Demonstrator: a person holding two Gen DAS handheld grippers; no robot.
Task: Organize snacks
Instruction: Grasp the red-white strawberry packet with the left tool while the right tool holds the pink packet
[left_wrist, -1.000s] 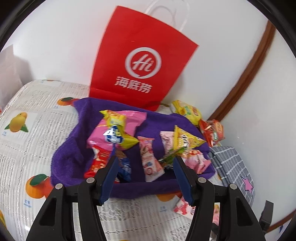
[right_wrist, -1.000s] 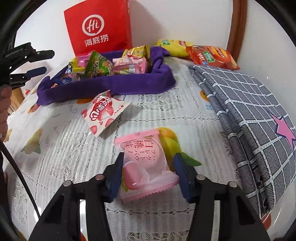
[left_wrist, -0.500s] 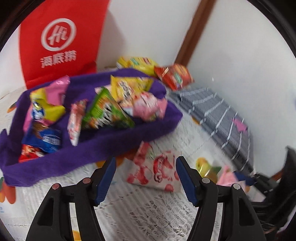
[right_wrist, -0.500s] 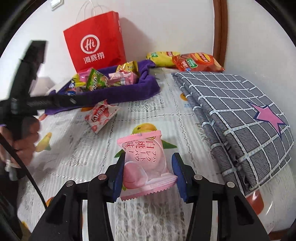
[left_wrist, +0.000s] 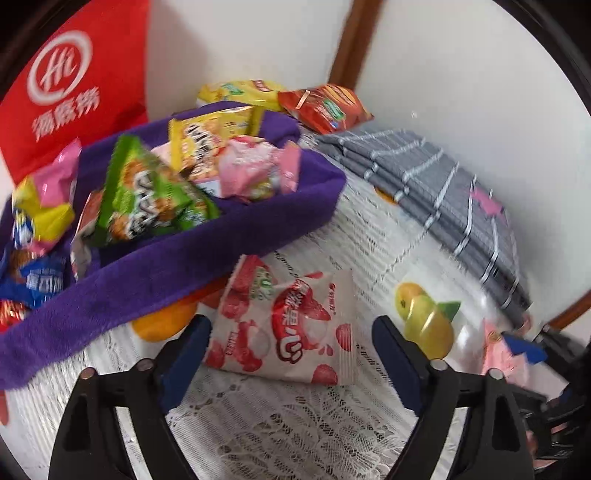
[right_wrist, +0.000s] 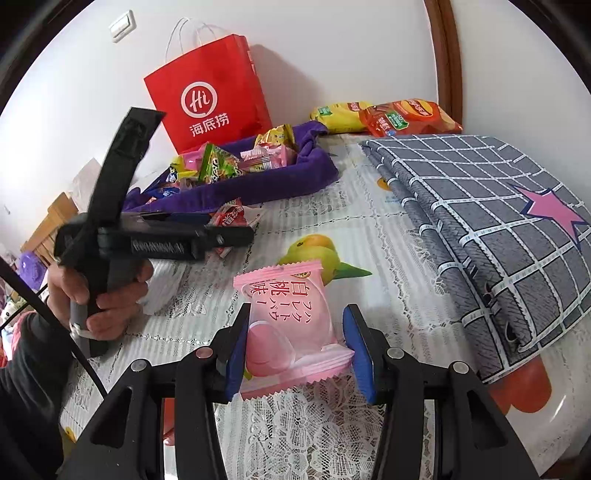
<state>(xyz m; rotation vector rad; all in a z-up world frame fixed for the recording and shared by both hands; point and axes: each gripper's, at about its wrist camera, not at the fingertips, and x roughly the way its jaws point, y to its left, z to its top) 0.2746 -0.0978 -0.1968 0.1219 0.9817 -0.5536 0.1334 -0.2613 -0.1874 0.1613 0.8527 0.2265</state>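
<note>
A white and red strawberry snack packet (left_wrist: 284, 325) lies on the tablecloth just in front of the purple fabric basket (left_wrist: 192, 254), which holds several snack packets. My left gripper (left_wrist: 291, 343) is open, its fingers on either side of the strawberry packet's near end. In the right wrist view the left gripper (right_wrist: 236, 230) reaches over that packet (right_wrist: 236, 216). A pink peach snack packet (right_wrist: 291, 325) lies between the fingers of my right gripper (right_wrist: 295, 347), whose jaws stand close on both its sides; it looks lifted a little, but I cannot tell if it is pinched.
A red paper bag (right_wrist: 210, 96) stands behind the basket against the wall. A yellow packet (right_wrist: 340, 116) and an orange-red packet (right_wrist: 406, 118) lie at the back. A folded grey checked cloth (right_wrist: 491, 221) covers the table's right side. The tablecloth (right_wrist: 373, 229) has fruit prints.
My left gripper swung right and down from over the basket to the strawberry packet. The right gripper's view rose and pulled back with the pink packet still between its fingers.
</note>
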